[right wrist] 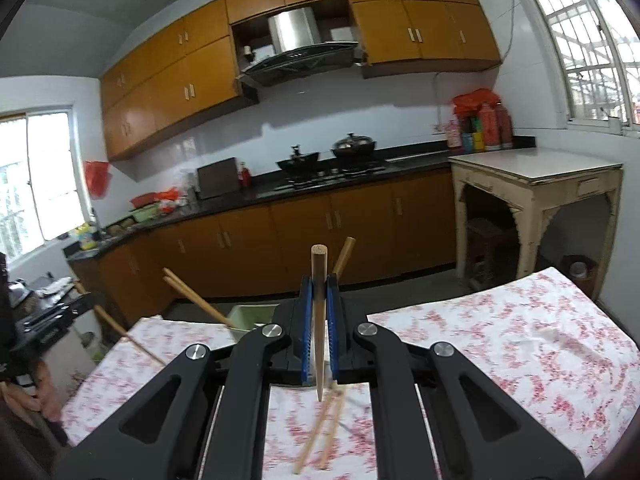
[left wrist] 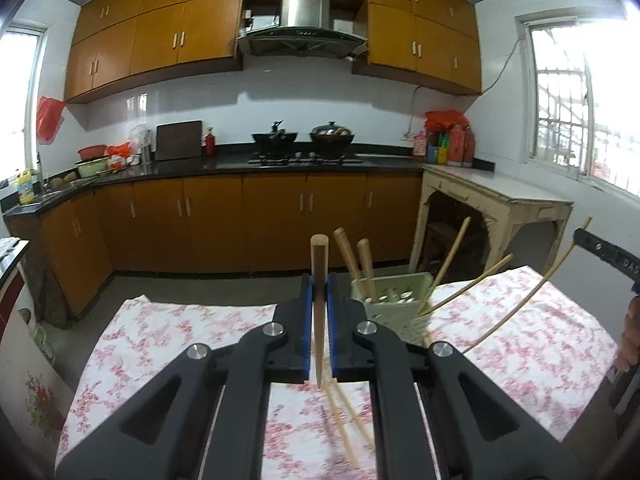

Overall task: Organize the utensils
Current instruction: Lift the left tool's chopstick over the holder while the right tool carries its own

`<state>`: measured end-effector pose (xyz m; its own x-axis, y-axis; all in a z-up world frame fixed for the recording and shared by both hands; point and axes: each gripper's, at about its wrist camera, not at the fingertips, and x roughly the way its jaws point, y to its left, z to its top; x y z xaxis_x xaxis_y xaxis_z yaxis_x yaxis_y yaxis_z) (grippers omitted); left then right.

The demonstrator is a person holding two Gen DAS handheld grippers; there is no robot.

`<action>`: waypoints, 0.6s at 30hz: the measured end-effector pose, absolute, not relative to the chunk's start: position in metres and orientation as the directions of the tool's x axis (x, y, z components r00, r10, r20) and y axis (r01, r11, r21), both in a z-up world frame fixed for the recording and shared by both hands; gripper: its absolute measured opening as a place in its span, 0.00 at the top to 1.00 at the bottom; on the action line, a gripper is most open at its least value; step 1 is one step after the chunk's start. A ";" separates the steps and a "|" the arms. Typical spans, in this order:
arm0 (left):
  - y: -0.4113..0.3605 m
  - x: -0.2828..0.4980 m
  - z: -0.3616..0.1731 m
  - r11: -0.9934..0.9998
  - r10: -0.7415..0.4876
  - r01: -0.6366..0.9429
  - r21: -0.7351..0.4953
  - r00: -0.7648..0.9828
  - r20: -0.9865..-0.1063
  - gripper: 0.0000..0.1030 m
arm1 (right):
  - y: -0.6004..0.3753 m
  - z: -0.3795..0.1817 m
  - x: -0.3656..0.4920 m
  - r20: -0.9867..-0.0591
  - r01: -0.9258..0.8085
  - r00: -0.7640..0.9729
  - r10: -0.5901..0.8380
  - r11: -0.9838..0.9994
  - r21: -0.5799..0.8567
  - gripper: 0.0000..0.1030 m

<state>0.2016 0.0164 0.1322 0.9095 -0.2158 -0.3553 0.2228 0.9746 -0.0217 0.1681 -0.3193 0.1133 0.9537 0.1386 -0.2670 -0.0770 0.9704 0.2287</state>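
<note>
Between left gripper (left wrist: 319,300) pads: upright chopstick (left wrist: 319,280), clamped | right gripper (right wrist: 319,308): clamps second chopstick (right wrist: 319,280)

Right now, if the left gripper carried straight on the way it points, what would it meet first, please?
Probably nothing soon: the left gripper, shut on a chopstick, points just left of the green holder, then open floor toward the cabinets. Depth is unclear.

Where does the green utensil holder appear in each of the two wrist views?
Left wrist view: the green holder stands right of centre, just beyond the left gripper, with chopsticks in it.
Right wrist view: holder sits left of centre, partly hidden behind the right gripper.
Shared landmark: the range hood.
</note>
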 end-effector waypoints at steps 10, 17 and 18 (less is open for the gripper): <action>-0.028 0.205 0.186 0.954 -0.298 0.297 -0.042 0.922 -0.248 0.92 | -0.294 0.152 0.173 -0.156 -0.151 0.971 0.182 0.970 0.188 0.93; -0.054 0.229 0.222 0.958 -0.285 0.280 -0.057 0.947 -0.149 0.92 | -0.286 0.163 0.196 -0.094 -0.144 0.982 0.162 0.975 0.171 0.93; -0.058 0.235 0.226 0.961 -0.276 0.270 -0.063 0.951 -0.137 0.92 | -0.285 0.163 0.201 -0.091 -0.141 0.983 0.158 0.975 0.171 0.93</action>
